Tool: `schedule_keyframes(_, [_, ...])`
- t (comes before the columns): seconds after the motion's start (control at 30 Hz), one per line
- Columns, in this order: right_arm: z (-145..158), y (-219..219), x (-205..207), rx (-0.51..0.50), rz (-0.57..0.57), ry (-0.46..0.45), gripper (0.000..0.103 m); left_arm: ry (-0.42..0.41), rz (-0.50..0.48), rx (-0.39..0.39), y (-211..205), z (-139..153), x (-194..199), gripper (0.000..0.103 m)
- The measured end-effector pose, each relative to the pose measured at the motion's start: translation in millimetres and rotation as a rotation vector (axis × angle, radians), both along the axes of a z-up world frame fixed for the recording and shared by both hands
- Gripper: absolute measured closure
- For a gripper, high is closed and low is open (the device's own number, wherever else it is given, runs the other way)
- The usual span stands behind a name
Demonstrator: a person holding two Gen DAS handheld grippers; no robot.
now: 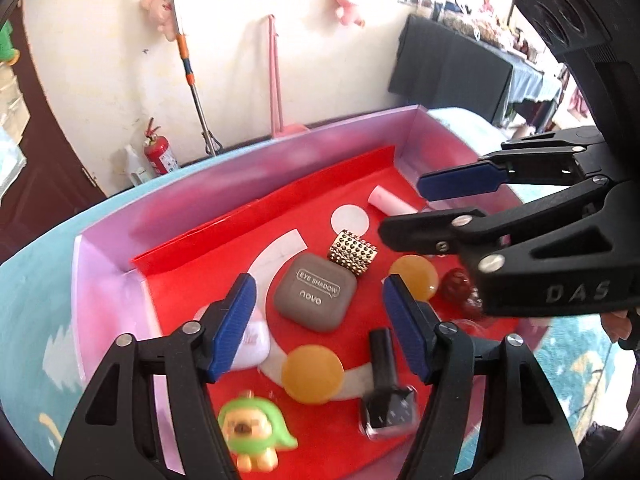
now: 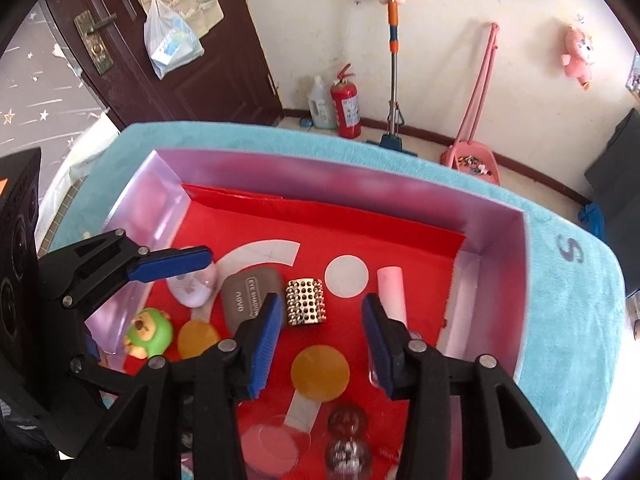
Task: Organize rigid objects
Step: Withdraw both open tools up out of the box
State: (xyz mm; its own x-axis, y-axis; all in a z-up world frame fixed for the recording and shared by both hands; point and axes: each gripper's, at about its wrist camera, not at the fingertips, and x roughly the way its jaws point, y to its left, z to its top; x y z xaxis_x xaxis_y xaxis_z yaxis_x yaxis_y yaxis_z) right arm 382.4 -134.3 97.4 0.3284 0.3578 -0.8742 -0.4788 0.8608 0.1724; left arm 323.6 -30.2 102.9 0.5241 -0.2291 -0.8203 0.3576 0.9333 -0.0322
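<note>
Altogether, two amber discs (image 1: 312, 374) (image 1: 413, 277), one eyeshadow case (image 1: 315, 296), one green figurine (image 1: 252, 432).

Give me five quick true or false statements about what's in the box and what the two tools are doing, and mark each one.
1. The eye shadow case lies inside the box. True.
2. The left tool grips the green toy. False: its jaws are open with nothing between them.
3. The studded gold piece lies beside the eye shadow case. True.
4. The right tool holds an orange disc. False: it is open, and the disc lies on the red liner.
5. The pink roll is outside the box. False: it is inside.
</note>
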Motion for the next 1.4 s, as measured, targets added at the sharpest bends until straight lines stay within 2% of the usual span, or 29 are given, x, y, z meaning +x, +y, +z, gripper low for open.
schedule_keyframes(0.03, [5, -1, -4, 0.004, -0.004, -0.012, 0.054, -0.017, 0.012, -0.009, 2, 6, -7, 0.026])
schedule_keyframes(0.13, [24, -6, -22, 0.023, -0.014, -0.052, 0.05, -0.07, 0.04, -0.038, 9, 22, -27, 0.025])
schedule_keyframes(0.2, [38, -9, -36, 0.033, -0.02, -0.086, 0.042, -0.098, 0.057, -0.048, 13, 31, -39, 0.024])
schedule_keyframes(0.33, [64, -17, -70, 0.05, -0.03, -0.169, 0.031, -0.196, 0.091, -0.07, 18, 50, -70, 0.008])
schedule_keyframes(0.43, [80, -21, -96, 0.069, -0.034, -0.231, 0.017, -0.274, 0.113, -0.065, 19, 58, -94, 0.007])
schedule_keyframes(0.5, [87, -27, -116, 0.091, -0.031, -0.274, 0.002, -0.315, 0.125, -0.057, 19, 60, -108, 0.005])
schedule_keyframes(0.63, [89, -36, -146, 0.078, -0.045, -0.36, 0.0, -0.387, 0.168, -0.025, 20, 53, -133, 0.004])
schedule_keyframes(0.83, [70, -47, -170, 0.093, -0.105, -0.439, 0.0, -0.434, 0.228, -0.006, 24, 37, -147, 0.004])
schedule_keyframes(1.07, [31, -53, -165, 0.104, -0.175, -0.454, 0.0, -0.407, 0.301, -0.041, 37, 14, -127, 0.004])
schedule_keyframes(1.4, [9, -36, -149, 0.056, -0.183, -0.534, 0.0, -0.383, 0.328, -0.02, 39, -11, -102, 0.004])
